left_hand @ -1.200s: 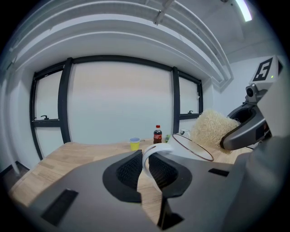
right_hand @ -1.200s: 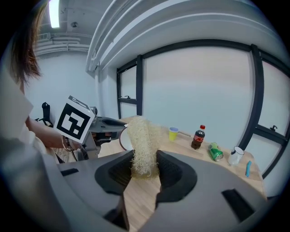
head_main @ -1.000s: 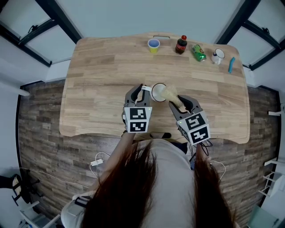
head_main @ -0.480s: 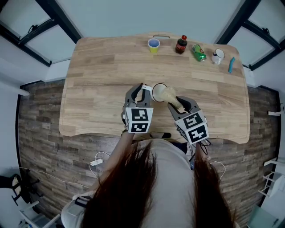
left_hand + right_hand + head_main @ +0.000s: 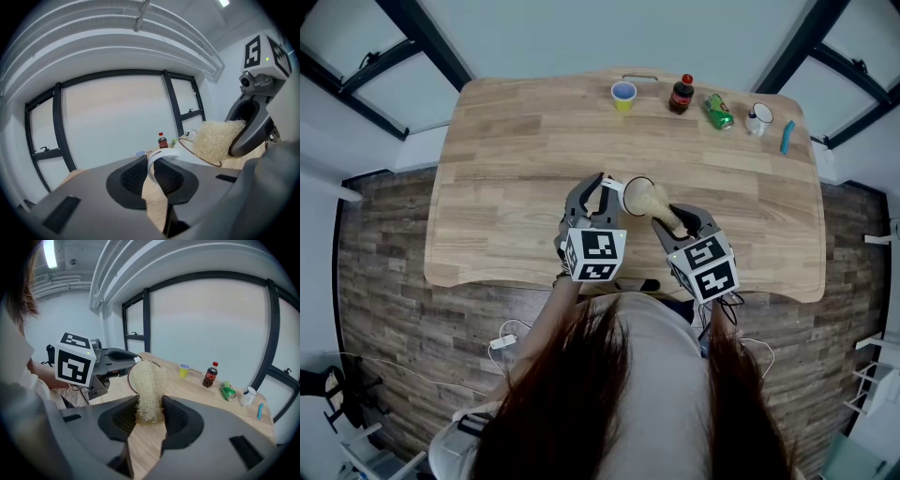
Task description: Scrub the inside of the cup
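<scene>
A white cup with a dark rim is held tipped on its side above the table's near middle. My left gripper is shut on the cup's handle, which shows pinched between its pads. A pale straw-coloured loofah scrubber is clamped in my right gripper, and its far end is pushed into the cup's mouth. The scrubber fills the cup opening in the left gripper view. The right jaws grip the scrubber's near end.
Along the far edge of the wooden table stand a yellow paper cup, a dark cola bottle, a green can on its side, a small white mug and a blue item. A floor with cables lies below.
The scrubber and right gripper have shifted slightly left and farther into the cup. The left gripper has rolled a little, with the cup turning with it.
</scene>
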`<action>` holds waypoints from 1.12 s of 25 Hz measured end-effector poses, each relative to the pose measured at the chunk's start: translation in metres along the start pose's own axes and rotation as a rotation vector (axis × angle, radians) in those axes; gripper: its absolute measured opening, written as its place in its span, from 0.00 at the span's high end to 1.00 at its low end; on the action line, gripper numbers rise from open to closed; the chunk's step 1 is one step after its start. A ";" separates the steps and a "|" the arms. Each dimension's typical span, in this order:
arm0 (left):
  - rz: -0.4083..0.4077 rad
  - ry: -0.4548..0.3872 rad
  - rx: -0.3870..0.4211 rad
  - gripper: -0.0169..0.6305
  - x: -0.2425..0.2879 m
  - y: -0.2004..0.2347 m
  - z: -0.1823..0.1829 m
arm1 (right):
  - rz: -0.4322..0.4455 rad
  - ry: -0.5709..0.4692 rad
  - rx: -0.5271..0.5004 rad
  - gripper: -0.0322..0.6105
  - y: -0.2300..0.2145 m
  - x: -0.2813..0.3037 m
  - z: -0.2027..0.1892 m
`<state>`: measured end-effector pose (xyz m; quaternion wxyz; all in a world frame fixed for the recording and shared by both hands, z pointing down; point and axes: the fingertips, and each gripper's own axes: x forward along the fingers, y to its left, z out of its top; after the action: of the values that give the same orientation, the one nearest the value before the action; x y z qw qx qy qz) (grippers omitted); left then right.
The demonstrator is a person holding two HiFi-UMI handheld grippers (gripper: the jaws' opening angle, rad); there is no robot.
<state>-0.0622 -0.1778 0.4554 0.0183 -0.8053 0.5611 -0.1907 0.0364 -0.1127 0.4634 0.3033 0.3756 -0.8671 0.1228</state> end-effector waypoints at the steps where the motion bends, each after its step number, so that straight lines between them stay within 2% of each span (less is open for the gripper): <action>1: -0.001 -0.003 0.009 0.90 0.000 -0.001 0.001 | 0.001 0.002 0.001 0.72 0.000 0.000 0.000; 28: -0.048 -0.054 0.213 0.90 0.003 -0.024 0.014 | 0.011 0.114 0.067 0.72 0.000 0.008 -0.015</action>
<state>-0.0354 -0.1745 0.4496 0.1143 -0.8169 0.5174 -0.2280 0.0386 -0.1104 0.4798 0.3388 0.3731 -0.8459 0.1744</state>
